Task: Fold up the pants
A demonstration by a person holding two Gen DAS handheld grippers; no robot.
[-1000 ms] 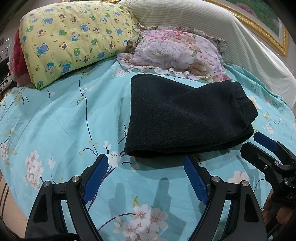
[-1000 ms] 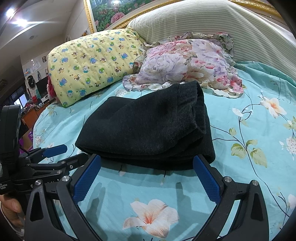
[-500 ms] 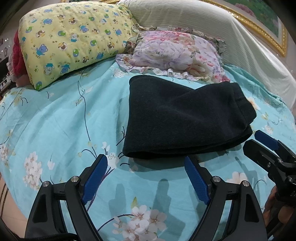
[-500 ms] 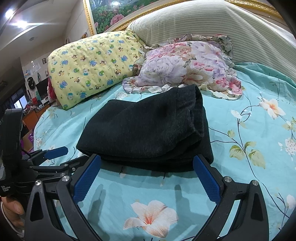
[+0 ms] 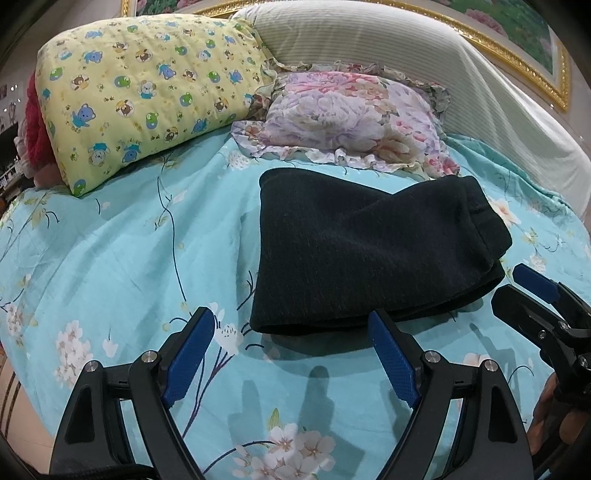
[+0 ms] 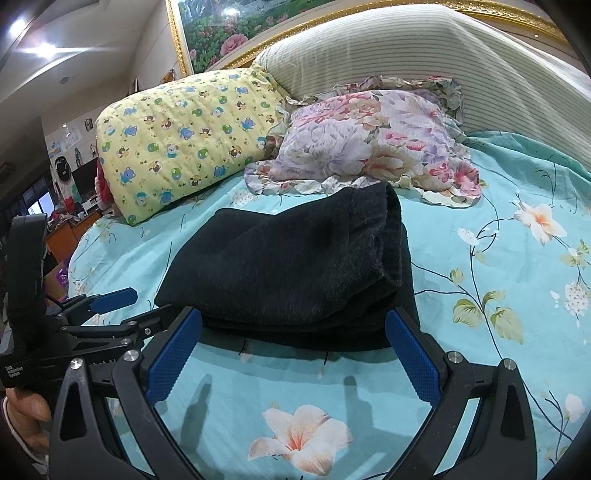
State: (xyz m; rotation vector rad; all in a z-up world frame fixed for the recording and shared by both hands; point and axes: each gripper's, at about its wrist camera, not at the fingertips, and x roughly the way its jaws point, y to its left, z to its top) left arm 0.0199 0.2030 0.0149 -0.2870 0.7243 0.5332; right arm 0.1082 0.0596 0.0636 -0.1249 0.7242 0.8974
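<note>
**Folded pants on the bed, both grippers empty**

The pants (image 5: 369, 251) lie folded into a thick dark bundle on the bed (image 5: 122, 266), which is covered in a turquoise sheet printed with blossoms and thin branches. The bundle has several layers stacked, with a rounded fold along its near edge and a cuff-like end toward the right side in the left wrist view. In the right wrist view the pants (image 6: 291, 266) fill the middle of the frame, the upper layer sitting a little back from the lower one.

The left gripper (image 5: 291, 354) hovers just in front of the bundle's near edge, its jaws spread wide with nothing between them; the right blue pad sits close to the fabric edge, and I cannot tell whether it touches. The right gripper (image 6: 293, 350) is likewise spread wide and empty, its pads flanking the near edge of the pants. Each gripper shows in the other's view: the right gripper (image 5: 532, 295) at the right edge, the left gripper (image 6: 110, 306) at the left edge.

Behind the pants, a floral pillow (image 5: 351, 122) lies just beyond the bundle's far edge, and a yellow pillow (image 5: 147, 96) with cartoon bears sits to its left. A striped bolster (image 5: 388, 59) runs behind both, below a gilt-framed picture (image 6: 236, 33).
</note>
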